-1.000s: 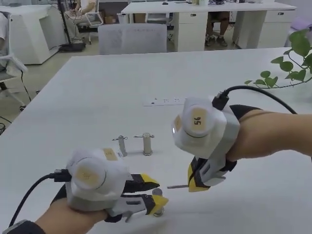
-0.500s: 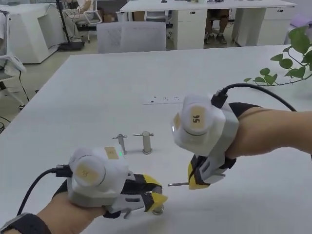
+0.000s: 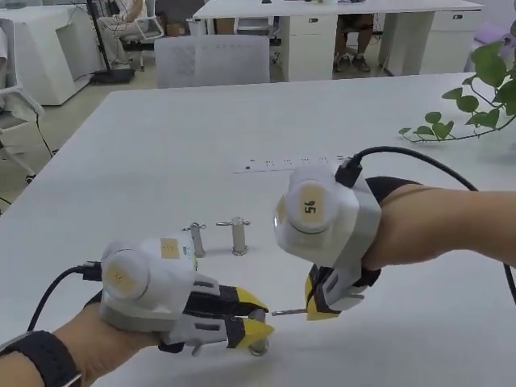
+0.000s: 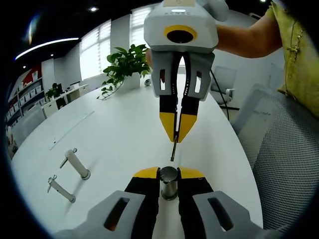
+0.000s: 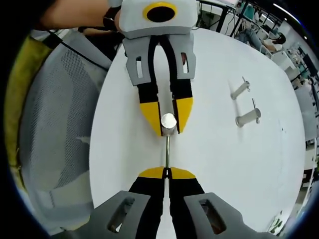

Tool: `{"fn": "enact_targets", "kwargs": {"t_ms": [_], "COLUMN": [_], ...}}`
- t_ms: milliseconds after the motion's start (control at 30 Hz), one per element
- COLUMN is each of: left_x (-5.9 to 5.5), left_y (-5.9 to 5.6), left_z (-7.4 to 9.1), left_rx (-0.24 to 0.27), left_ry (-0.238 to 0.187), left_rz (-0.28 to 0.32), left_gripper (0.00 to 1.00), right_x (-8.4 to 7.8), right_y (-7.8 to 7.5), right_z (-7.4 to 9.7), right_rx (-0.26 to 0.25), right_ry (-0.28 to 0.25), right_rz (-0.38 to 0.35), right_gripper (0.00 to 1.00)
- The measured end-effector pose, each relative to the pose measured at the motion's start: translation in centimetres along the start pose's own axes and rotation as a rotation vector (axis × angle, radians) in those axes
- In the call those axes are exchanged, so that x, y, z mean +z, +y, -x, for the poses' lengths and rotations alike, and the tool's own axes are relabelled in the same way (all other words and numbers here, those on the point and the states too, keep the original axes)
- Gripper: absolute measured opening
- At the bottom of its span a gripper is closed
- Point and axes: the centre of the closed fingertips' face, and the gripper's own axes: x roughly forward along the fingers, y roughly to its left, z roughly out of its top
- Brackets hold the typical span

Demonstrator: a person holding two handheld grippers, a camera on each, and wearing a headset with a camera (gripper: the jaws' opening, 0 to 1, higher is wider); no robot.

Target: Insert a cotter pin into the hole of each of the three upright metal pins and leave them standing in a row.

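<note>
Office with desks (image 3: 339, 10) and chairs (image 3: 211, 60)

Cotter pin (image 5: 167, 149) near upright metal pin (image 5: 169, 123)

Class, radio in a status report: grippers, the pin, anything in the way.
Left gripper shut on bare metal pin. Right gripper shut on cotter pin, tip close to that pin. Two fitted pins upright, off the line.

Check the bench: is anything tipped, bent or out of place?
Nothing stands out. The thinner pin and thicker pin stand upright, both already fitted. The left hand-held gripper holds the third pin upright, and the right hand-held gripper holds a cotter pin level at it.
</note>
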Motion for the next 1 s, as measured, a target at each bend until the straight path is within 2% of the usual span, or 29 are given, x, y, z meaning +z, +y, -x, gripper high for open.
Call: {"fn": "enact_targets", "kwargs": {"t_ms": [1000], "left_x": [0.04], "left_y": [-0.05], "left_z": [0.11], "left_rx": [0.008], "left_ry": [-0.004], "left_rz": [0.011], "left_gripper": [0.11], "right_x": [0.62], "right_y": [0.08], "right_z": [-0.81], "right_rx": [0.004], "right_ry": [-0.005], "right_rz": [-0.03], "right_gripper": [0.02]}}
